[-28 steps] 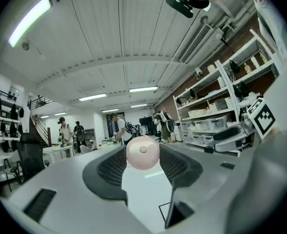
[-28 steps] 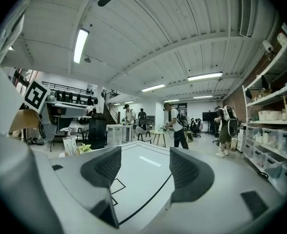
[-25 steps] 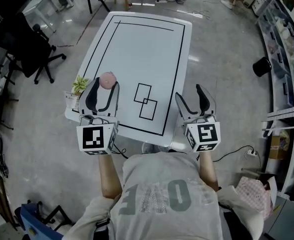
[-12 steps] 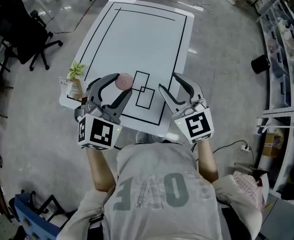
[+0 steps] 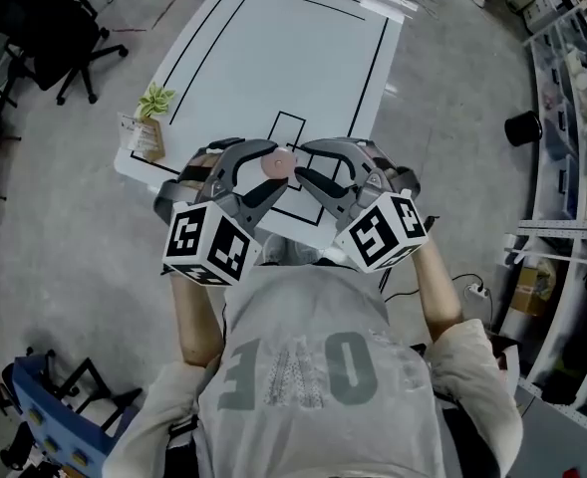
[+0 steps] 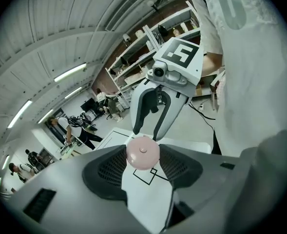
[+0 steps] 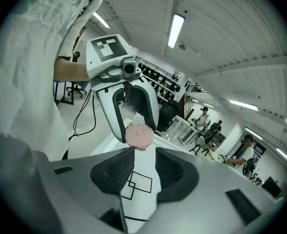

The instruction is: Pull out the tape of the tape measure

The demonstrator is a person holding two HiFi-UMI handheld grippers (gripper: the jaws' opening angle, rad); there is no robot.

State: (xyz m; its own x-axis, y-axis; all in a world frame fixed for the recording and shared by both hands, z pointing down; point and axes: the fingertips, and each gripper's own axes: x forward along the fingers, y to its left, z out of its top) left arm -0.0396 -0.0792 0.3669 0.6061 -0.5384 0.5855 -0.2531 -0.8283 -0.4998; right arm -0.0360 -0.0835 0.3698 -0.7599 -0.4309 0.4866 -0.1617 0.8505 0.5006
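White table (image 5: 273, 58) beneath both grippers. Left gripper (image 5: 270, 168) clamped on pink tape measure (image 6: 143, 152). Right gripper (image 7: 144, 150) jaws half apart, just been closing, nothing between; tape measure just beyond tips.

Tape measure (image 5: 277, 163) between left gripper (image 5: 269, 165) jaws, above table (image 5: 293, 58) near end; potted plant (image 5: 151, 103) on table corner, left of gripper.

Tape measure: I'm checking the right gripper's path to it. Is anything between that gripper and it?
Nothing visible. The tape measure sits clamped in the left gripper, held above the table, and the right gripper points straight at it with only open air between. Its jaws have just been closing, with nothing pressed between them yet.
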